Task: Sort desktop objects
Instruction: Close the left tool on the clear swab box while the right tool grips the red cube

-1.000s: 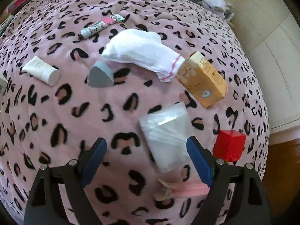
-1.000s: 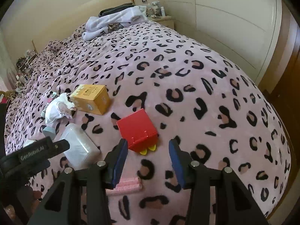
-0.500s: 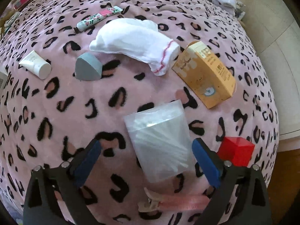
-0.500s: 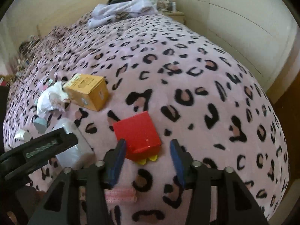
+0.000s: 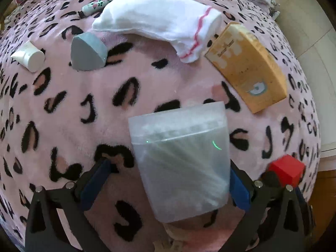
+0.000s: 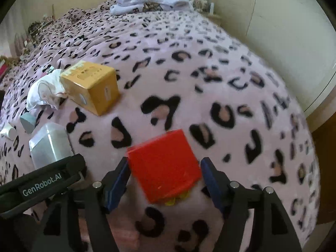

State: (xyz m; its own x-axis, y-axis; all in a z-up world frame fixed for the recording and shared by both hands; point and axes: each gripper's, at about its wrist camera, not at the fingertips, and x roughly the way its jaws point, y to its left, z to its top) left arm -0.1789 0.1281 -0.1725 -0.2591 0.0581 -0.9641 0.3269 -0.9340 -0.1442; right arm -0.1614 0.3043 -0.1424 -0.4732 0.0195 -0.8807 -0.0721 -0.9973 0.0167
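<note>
Left wrist view: sorting appears barely begun; every item lies loose on the leopard-print blanket [image 5: 63, 126], none grouped, no bin or tray in sight. The left gripper [image 5: 168, 180] is released, jaws opening to full spread, straddling the translucent zip bag [image 5: 180, 163]; the right-hand pad sits at the bag's edge, the left-hand pad stands clear; no squeeze evident. Right wrist view: the right gripper [image 6: 164, 178] is likewise unclenched, jaws opening, with the red box [image 6: 163, 163] between them; contact on its left-hand pad cannot be told.

Count, ahead of the left gripper: one white sock [image 5: 163, 23]; one orange carton [image 5: 247, 71]; one grey wedge sponge [image 5: 87, 52]; one white tube [image 5: 30, 55]; one floral tube [image 5: 98, 5]; beneath it, one pink clip [image 5: 182, 237], partly hidden. Judgement: all eight items remain to sort.
</note>
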